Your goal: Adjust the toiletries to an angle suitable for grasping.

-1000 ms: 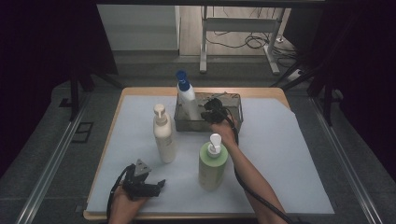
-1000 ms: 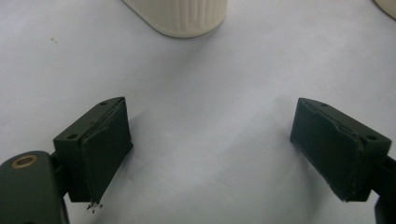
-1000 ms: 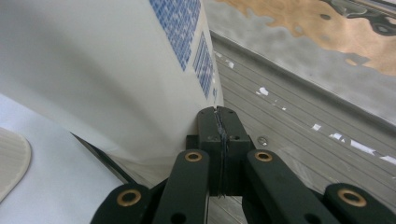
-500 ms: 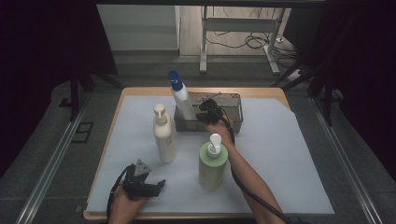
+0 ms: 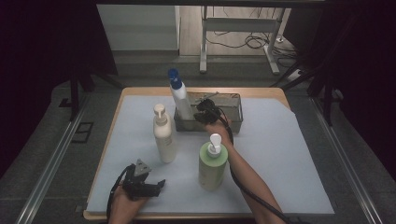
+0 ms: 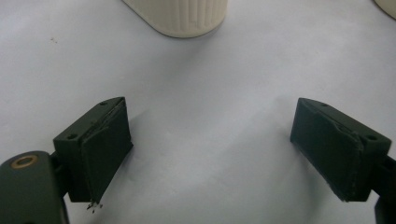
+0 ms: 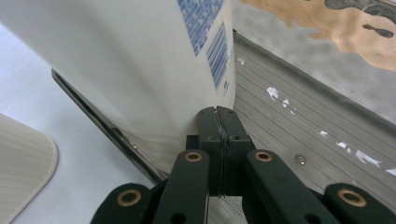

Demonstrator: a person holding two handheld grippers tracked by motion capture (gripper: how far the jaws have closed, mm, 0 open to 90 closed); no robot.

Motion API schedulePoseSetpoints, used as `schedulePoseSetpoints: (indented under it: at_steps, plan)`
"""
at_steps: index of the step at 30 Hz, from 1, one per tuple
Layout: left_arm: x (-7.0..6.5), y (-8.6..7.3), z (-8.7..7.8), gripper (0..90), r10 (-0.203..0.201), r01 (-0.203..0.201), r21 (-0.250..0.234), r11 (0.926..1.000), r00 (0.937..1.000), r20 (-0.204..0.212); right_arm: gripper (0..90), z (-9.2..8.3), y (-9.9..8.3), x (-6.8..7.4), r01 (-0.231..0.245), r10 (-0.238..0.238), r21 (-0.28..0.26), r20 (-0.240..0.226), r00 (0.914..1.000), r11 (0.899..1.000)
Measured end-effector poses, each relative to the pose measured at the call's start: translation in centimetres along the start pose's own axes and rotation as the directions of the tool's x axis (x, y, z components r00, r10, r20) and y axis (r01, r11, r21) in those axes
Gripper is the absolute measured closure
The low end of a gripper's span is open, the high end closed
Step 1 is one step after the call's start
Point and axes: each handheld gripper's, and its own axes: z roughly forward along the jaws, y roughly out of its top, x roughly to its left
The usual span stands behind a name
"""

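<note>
A white bottle with a blue cap (image 5: pixel 180 100) stands in the left end of a metal bin (image 5: pixel 234 115) and leans left. My right gripper (image 5: pixel 204 112) reaches into the bin beside it. In the right gripper view its jaws (image 7: pixel 218 114) are shut together with nothing between them, their tips against the bottle's lower side (image 7: pixel 140 70). My left gripper (image 5: pixel 154 185) rests on the white mat near the front left. Its jaws (image 6: pixel 210 154) stand wide open over bare mat.
A cream pump bottle (image 5: pixel 164 135) stands left of centre; its base (image 6: pixel 177 14) is just ahead of the left gripper. A green pump bottle (image 5: pixel 212 163) stands right next to my right forearm. The bin floor (image 7: pixel 303 126) is ribbed metal. Wooden table edge (image 5: pixel 107 215) runs at the front.
The blue-capped bottle has tipped to the left in the bin, its cap moving left and up. The right gripper shifted slightly left with it. The left gripper stayed put.
</note>
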Motion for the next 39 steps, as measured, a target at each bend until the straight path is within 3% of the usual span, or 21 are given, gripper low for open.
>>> schedulePoseSetpoints:
  at_steps: [8, 21, 30, 39]
  plan:
    - [0.0, 0.0, 0.0, 12.0, 0.006, -0.006, 0.006, 1.0000, 1.0000, 0.000, 88.9, 0.1, 0.3, 0.9, 0.015, -0.015, -0.009, -0.039, 0.9991, 1.000]
    - [0.0, 0.0, 0.0, 12.0, 0.000, 0.000, 0.000, 1.0000, 1.0000, 0.000, 89.1, 0.0, 0.6, 1.2, 0.024, -0.025, -0.019, -0.034, 0.9991, 1.000]
    - [0.0, 0.0, 0.0, 12.0, 0.006, -0.006, 0.005, 1.0000, 1.0000, -0.001, 77.9, -1.1, 0.3, 0.5, 0.016, -0.017, -0.033, -0.027, 0.9995, 0.999]
    - [0.0, 0.0, 0.0, 12.0, 0.000, 0.000, 0.000, 1.0000, 1.0000, 0.000, 57.4, -3.5, -0.2, -0.2, 0.017, -0.019, -0.076, -0.024, 0.9995, 0.997]
